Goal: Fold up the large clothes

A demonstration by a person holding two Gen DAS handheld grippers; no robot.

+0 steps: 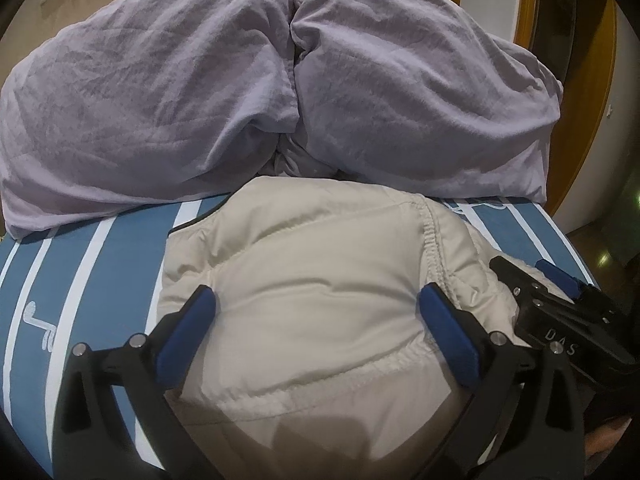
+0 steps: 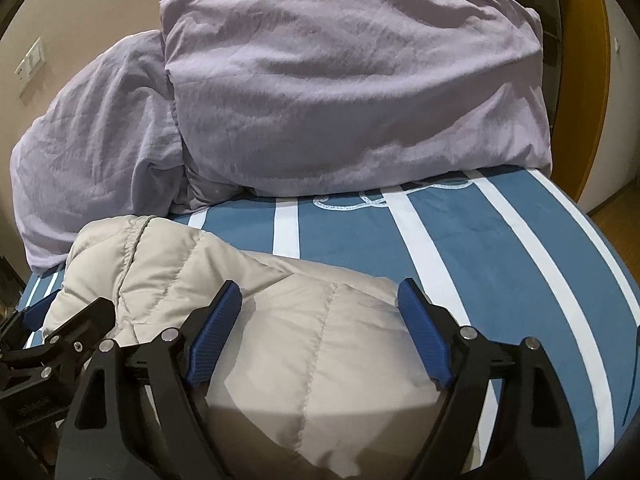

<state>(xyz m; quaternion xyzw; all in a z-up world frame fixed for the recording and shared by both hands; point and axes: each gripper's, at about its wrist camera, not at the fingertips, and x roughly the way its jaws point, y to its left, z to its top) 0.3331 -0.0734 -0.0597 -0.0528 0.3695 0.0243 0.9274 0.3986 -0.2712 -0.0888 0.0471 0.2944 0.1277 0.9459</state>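
A beige quilted puffer jacket (image 1: pixel 312 296) lies bunched on the blue bed sheet with white stripes (image 1: pixel 76 280). My left gripper (image 1: pixel 316 300) is open, its blue pads spread wide just above the jacket's middle, holding nothing. My right gripper (image 2: pixel 320 292) is open too, pads spread over the jacket's right part (image 2: pixel 304 344). In the left wrist view the right gripper (image 1: pixel 560 300) shows at the jacket's right edge. In the right wrist view the left gripper (image 2: pixel 52 336) shows at the jacket's left edge.
A lilac duvet (image 1: pixel 240 92), piled in two big lumps, fills the far half of the bed (image 2: pixel 340 92). A beige wall with switches (image 2: pixel 32 64) stands at the left. A wooden door frame (image 2: pixel 580 92) and floor lie at the right.
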